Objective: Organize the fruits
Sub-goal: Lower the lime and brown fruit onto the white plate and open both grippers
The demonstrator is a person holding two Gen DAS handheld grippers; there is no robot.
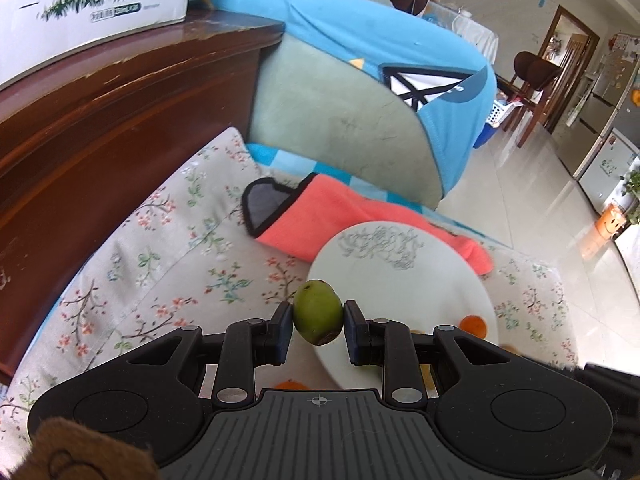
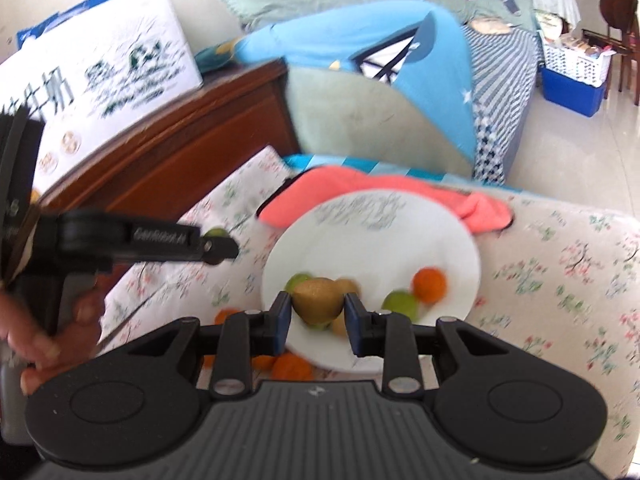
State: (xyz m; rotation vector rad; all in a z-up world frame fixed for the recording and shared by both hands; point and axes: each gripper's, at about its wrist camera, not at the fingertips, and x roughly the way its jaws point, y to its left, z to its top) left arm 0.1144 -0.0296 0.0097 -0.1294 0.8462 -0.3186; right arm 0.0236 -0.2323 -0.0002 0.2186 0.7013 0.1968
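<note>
mid-carry: left gripper (image 1: pixel 318 317) clamping green fruit (image 1: pixel 318 312), right gripper (image 2: pixel 318 307) clamping brownish fruit (image 2: pixel 318 298); next, lower onto white plate (image 2: pixel 400 240), release.

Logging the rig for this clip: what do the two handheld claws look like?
Both claws, left claw and right claw, are matte black plastic with ribbed grey centre plates, silver pivot pins and dark blue pads. The left one's side carries white lettering, too blurred to read.

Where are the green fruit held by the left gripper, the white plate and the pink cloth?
green fruit (image 1: pixel 318 312), left wrist view, middle of its skin between the pads.
white plate (image 2: pixel 400 240), right wrist view, bare centre.
pink cloth (image 1: pixel 320 216), left wrist view, middle of the fabric behind the plate.
</note>
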